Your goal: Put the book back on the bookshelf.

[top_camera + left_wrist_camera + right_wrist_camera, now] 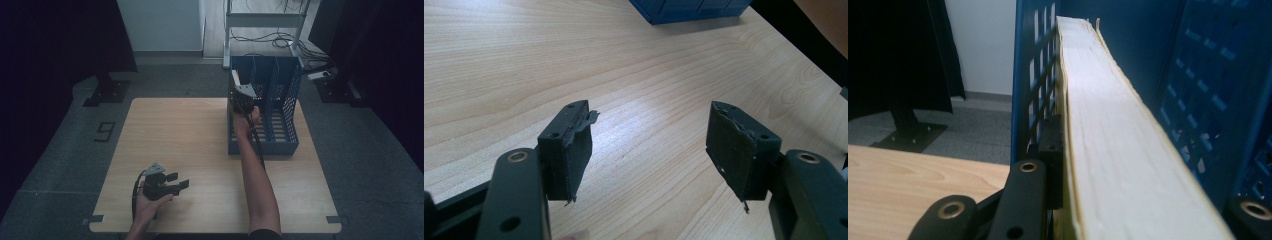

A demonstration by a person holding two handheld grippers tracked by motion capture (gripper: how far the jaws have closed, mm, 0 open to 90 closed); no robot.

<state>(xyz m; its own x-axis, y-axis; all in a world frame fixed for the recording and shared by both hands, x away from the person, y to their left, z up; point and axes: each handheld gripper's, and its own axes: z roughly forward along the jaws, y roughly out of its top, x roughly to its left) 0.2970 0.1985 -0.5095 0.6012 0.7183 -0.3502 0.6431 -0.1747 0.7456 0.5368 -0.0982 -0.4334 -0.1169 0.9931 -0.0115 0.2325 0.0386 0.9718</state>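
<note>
Book (1128, 150): thick, cream page edges facing the camera, standing upright inside the leftmost compartment of the blue file rack (285, 100), against its perforated side wall. Right gripper (244, 92): jaws clamped on the book. Left gripper (651, 150): jaws apart, empty, above the wooden table (180, 135), well apart from the rack.

High view dim w/ dark corners, gripper views brighter, close foreground soft, slight sheen on table (634, 60)

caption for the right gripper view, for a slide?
Right hand-held gripper clamps a thick book inside the blue file rack.
</note>
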